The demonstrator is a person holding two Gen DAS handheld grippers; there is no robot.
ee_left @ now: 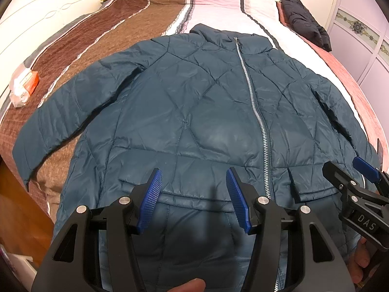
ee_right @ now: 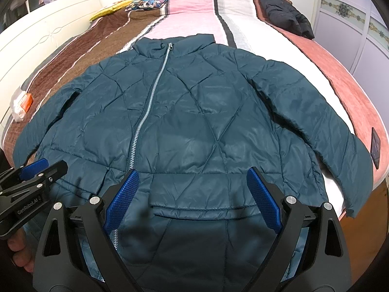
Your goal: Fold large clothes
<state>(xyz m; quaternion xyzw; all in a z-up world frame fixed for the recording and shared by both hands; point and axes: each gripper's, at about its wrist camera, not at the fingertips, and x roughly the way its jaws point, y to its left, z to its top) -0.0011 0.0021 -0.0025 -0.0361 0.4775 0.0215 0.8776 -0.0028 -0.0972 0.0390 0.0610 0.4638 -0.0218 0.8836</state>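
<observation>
While both pairs of tongs are hovering over the near hem, the teal padded jacket [ee_left: 194,112] is lying face up on the bed [ee_left: 116,39], zipped and spread flat, probably so its outline can be read before the first fold. Left tongs [ee_left: 194,199] are standing released above the left pocket flap, grasping nothing; right tongs [ee_right: 194,199] are likewise gaping wide over the right pocket flap, empty. Further out, both sleeves are splaying sideways: the left cuff is lying near the bed's left edge, and the right cuff is draping close to the right edge, so room beside them is looking tight. Beyond the collar, open bedspread is offering space, with a black garment [ee_right: 284,12] and cushions [ee_right: 150,0] lying well apart at the far end.
</observation>
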